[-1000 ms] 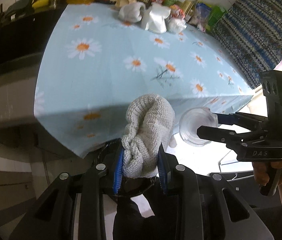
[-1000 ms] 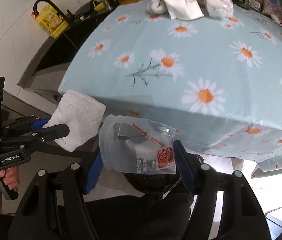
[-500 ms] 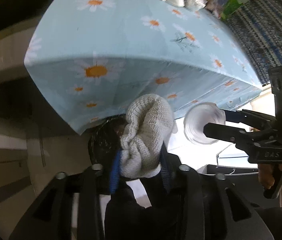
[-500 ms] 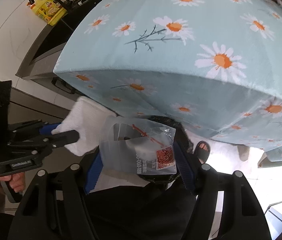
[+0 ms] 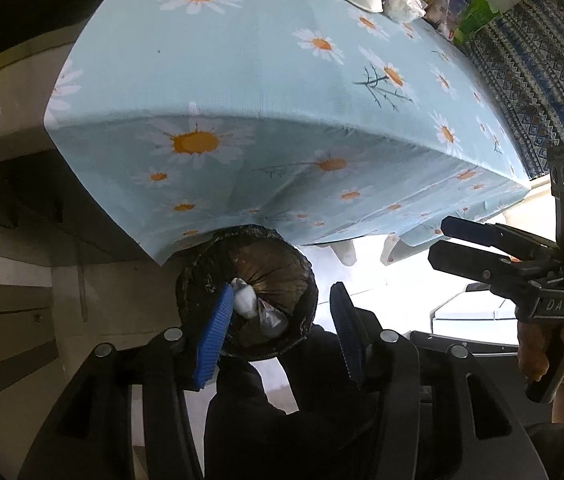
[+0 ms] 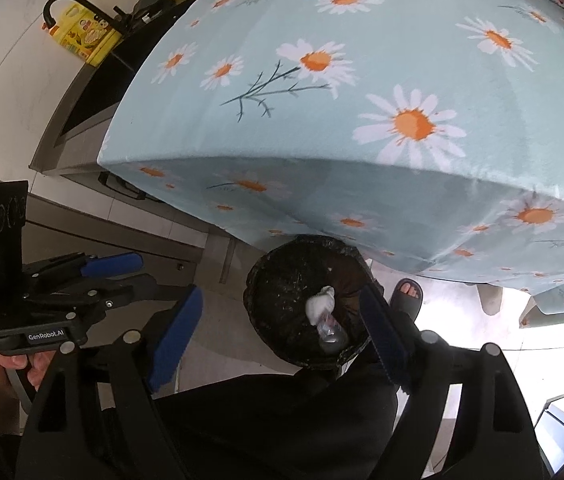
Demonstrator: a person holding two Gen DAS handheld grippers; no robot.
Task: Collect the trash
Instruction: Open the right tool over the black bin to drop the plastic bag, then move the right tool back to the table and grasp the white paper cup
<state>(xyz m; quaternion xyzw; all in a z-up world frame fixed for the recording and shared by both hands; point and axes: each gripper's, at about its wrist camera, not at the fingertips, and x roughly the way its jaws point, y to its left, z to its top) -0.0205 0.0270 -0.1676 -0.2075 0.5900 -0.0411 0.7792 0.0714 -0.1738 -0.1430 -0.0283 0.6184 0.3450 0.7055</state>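
Black-lined round bin (image 5: 247,292) sat below both grippers, crumpled white cloth (image 5: 245,303) and clear plastic bag (image 5: 271,320) inside, left gripper (image 5: 282,330) and right gripper (image 6: 282,334) just spread, jaws empty.

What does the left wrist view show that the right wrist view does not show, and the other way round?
Only the left wrist view shows the patterned blue fabric beside the table. Only the right wrist view shows the yellow bottle on the dark counter and a sandalled foot on the floor. Both show the black-lined bin with a white wad inside, the daisy tablecloth, and both grippers open and empty.
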